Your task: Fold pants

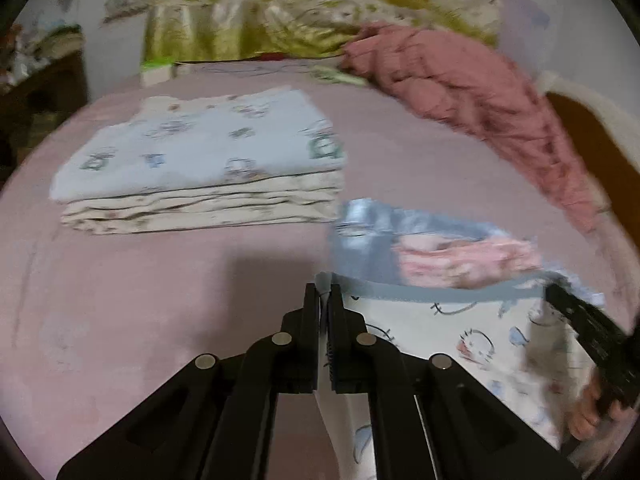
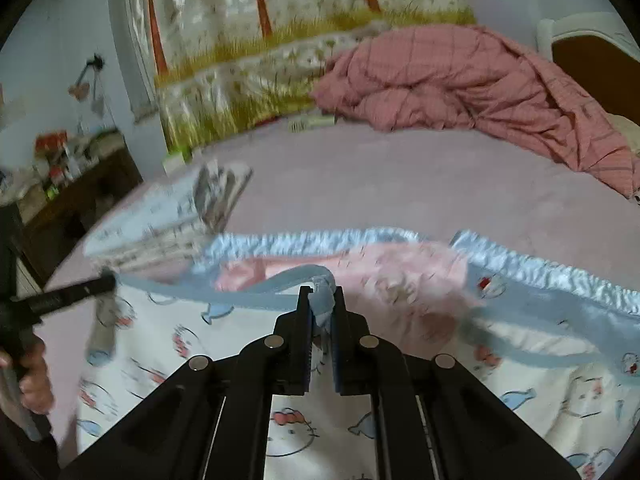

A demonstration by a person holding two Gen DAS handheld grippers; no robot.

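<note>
The pants (image 1: 472, 340) are white with cartoon prints, a blue waistband and a pink lining, and lie on the pink bed. My left gripper (image 1: 324, 294) is shut on a blue-edged corner of the pants. My right gripper (image 2: 322, 300) is shut on a bunched piece of the blue waistband (image 2: 256, 296). The pants (image 2: 192, 352) spread below and to both sides in the right wrist view. The right gripper shows at the right edge of the left wrist view (image 1: 588, 332); the left gripper shows at the left edge of the right wrist view (image 2: 76, 292).
A stack of folded printed cloths (image 1: 204, 164) lies on the pink bedsheet (image 1: 120, 300) to the left, also seen in the right wrist view (image 2: 172, 216). A crumpled pink quilt (image 2: 460, 88) lies at the back right. A patterned curtain (image 2: 260, 40) hangs behind. A cluttered dark table (image 2: 68, 184) stands at the left.
</note>
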